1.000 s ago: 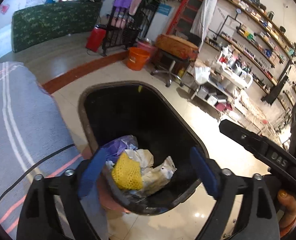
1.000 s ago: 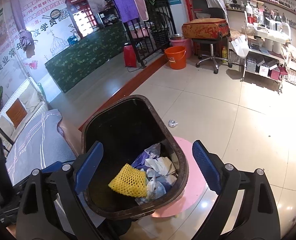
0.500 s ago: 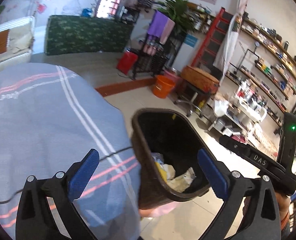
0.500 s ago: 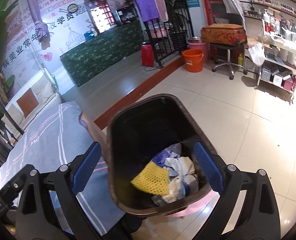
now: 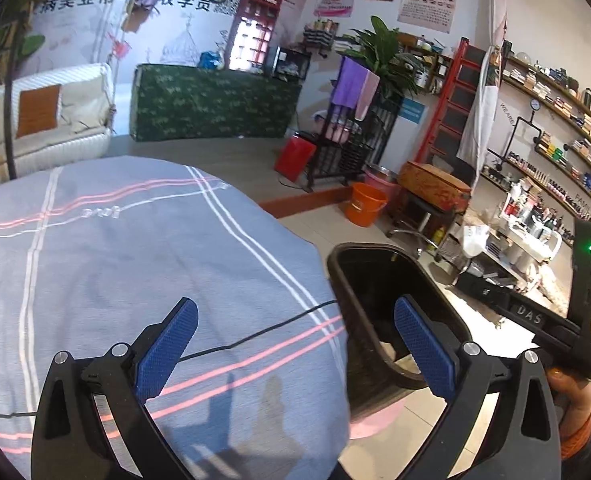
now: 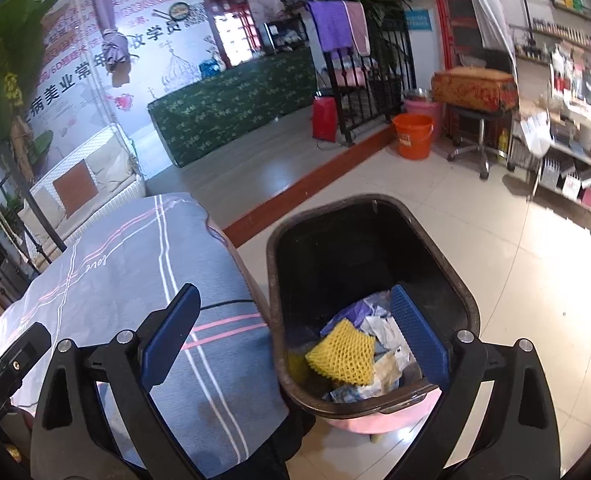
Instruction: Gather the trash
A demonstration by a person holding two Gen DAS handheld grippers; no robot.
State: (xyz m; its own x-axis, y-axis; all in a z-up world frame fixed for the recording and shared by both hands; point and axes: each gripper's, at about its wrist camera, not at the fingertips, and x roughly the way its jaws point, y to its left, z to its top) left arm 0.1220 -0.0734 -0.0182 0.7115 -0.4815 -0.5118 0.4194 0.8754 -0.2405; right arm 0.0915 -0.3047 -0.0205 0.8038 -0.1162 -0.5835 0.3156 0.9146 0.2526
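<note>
Bin (image 6: pixel 375 240) sits on the floor, right at the edge of the surface (image 5: pixel 115 260), which has a grey striped cloth over it. Trash is in the bin already: yellow foam net (image 6: pixel 341 354) on top, crumpled paper and wrappers (image 6: pixel 383 332) under and beside it.

Left gripper (image 5: pixel 295 340): jaws wide open, nothing between them, pointed at the cloth w/ the bin off to its right. Right gripper (image 6: pixel 295 332): jaws open too, empty, straddling the bin's near rim and the cloth edge. Neither holds anything.

Cloth looks bare from both views, only a thin black cable (image 5: pixel 255 340) across it and that's not trash afaict. Can't see the near part of the surface under my own grippers, so can't rule out leftovers there.

My read: drop step is done, hands clear of the bin. To do the next bit well:
- sweep the view over the whole surface + the floor around the bin before calling it finished
- keep jaws open on approach, come down over any piece from above
- stay off the cable, don't snag it
- release only once well inside the rim; the net sits high and light, could bounce stuff out
</note>
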